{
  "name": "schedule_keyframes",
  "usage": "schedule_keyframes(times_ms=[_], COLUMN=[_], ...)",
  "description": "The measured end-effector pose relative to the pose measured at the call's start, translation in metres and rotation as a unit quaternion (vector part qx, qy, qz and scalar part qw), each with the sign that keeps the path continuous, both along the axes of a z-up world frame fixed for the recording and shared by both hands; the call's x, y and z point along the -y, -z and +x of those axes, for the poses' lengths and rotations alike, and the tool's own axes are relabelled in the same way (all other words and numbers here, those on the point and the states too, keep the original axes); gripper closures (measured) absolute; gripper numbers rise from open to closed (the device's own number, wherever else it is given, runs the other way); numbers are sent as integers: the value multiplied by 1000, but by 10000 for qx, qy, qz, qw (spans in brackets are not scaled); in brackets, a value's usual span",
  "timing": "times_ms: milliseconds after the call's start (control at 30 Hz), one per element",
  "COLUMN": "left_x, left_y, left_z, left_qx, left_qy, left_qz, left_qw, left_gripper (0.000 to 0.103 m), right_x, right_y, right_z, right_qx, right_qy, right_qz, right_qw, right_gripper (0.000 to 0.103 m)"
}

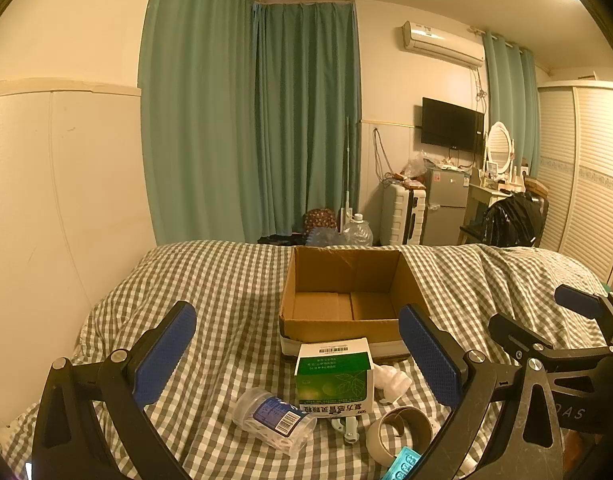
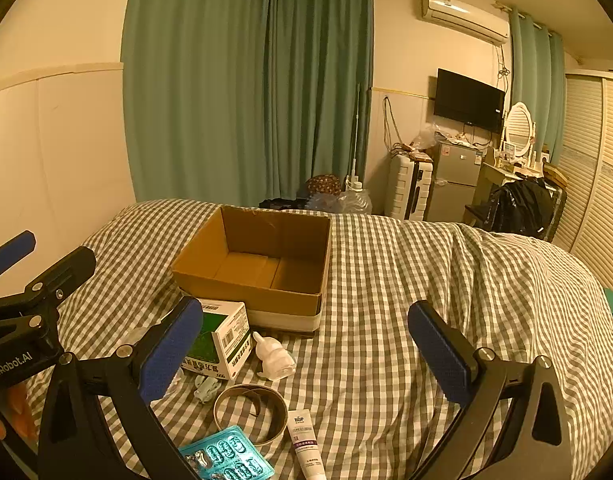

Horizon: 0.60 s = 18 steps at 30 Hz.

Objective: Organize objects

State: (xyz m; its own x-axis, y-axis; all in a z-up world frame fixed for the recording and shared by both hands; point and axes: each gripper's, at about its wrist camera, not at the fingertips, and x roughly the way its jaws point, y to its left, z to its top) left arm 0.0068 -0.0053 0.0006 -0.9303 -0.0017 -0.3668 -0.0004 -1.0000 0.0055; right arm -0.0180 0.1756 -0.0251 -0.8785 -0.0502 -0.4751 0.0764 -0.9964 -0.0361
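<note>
Bedroom, green curtains along the back wall; work surface is a bed under a grey-and-white checked sheet. An open cardboard box, nothing inside it, sits on the sheet at frame centre in my left view.

Just in front of the box, lower centre: a green-and-white medicine box, touching the box's near wall as far as I can tell. Beside it lie a clear plastic jar on its side, a small white bottle, a tape ring, a teal blister pack and a white tube, all loosely clustered.

My left tongs are spread wide, gripping nothing, raised above the cluster. My right tongs are likewise spread and bare, over the sheet right of the items.
</note>
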Motion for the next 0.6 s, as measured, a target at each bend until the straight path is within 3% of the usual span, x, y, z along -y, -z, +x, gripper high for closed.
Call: schedule_keyframes(times_ms=[600], left_x=[2], left_y=[9], left_z=[-7], left_qx=[177], left_qy=[-20], left_qz=[-42], left_qw=[9998], left_gripper=[0], right_x=[0], right_y=[4], right_z=[-6], right_qx=[34], right_qy=[-100], right_qz=[27], right_qw=[9999], right_gripper=[0])
